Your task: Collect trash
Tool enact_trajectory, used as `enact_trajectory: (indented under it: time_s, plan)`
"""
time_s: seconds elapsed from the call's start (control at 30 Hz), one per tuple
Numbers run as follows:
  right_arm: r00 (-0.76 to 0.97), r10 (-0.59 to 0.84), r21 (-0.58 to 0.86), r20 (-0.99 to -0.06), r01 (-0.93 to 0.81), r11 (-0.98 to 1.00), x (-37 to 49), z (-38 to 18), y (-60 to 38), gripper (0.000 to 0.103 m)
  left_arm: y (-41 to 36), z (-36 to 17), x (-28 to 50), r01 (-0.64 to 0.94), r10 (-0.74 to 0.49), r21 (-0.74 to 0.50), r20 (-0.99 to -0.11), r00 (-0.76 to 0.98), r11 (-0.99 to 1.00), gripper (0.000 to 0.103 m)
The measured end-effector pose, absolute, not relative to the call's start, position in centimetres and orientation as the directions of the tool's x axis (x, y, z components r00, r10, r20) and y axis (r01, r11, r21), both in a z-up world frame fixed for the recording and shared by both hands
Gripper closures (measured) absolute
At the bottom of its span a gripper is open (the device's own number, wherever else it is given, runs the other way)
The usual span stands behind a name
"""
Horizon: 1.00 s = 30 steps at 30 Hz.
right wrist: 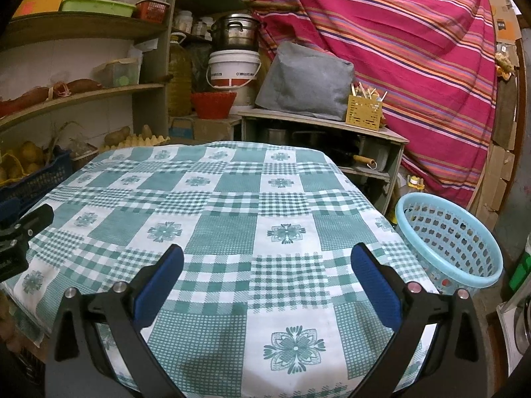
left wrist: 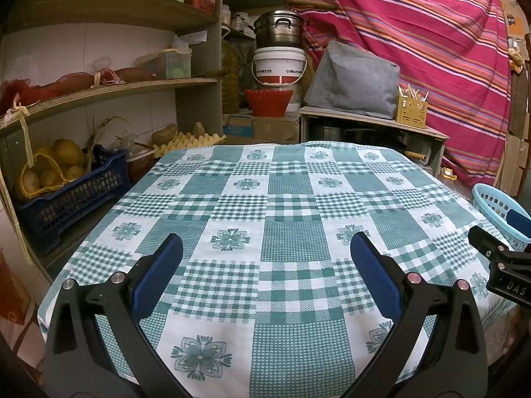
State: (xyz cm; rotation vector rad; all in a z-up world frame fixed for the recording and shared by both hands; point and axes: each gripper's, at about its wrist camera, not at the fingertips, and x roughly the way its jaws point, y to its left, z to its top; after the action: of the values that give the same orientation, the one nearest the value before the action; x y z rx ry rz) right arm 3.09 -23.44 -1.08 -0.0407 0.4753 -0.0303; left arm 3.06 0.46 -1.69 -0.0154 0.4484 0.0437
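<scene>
Green-checked tablecloth (right wrist: 232, 205) is spread over the table; both the left gripper (left wrist: 265, 258) and right gripper (right wrist: 267, 258) are held spread, empty; a blue basket (right wrist: 448, 242) is seen beside.

A matt woven checked tablecloth (right wrist: 225, 219) is covering the tabletop. The perforated light-blue laundry basket (right wrist: 451, 242) is showing smooth, slightly glossy plastic. The right tongs (right wrist: 267, 265) are showing matt black plastic arms, rough blue pads (right wrist: 375, 285) and shiny metal pins. A dull metal pot (left wrist: 278, 28) is sitting on a glossy white plastic bucket (left wrist: 278, 66).

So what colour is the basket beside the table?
Light blue basket, clearest in the right wrist view.
</scene>
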Motion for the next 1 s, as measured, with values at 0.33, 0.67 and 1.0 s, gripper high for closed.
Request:
enact_trajectory:
  time_s: [0.33,0.67,1.0]
  plan:
    - [0.891,-0.042,-0.048,-0.453,0.023,0.999,3.24,-1.04,-23.68,0.005,0.36,-1.81,3.16,-0.045,0.045,0.010,-0.438,0.898,0.999,0.005]
    - [0.891,-0.042,-0.047,-0.452,0.024,0.999,3.23,-0.95,-23.81,0.005,0.30,-1.71,3.12,-0.039,0.042,0.014,-0.431,0.901,0.999,0.005]
    - [0.892,-0.045,-0.050,-0.449,0.026,0.998,3.23,-0.95,-23.77,0.005,0.17,-1.57,3.05,-0.036,0.039,0.014,-0.427,0.904,0.999,0.005]
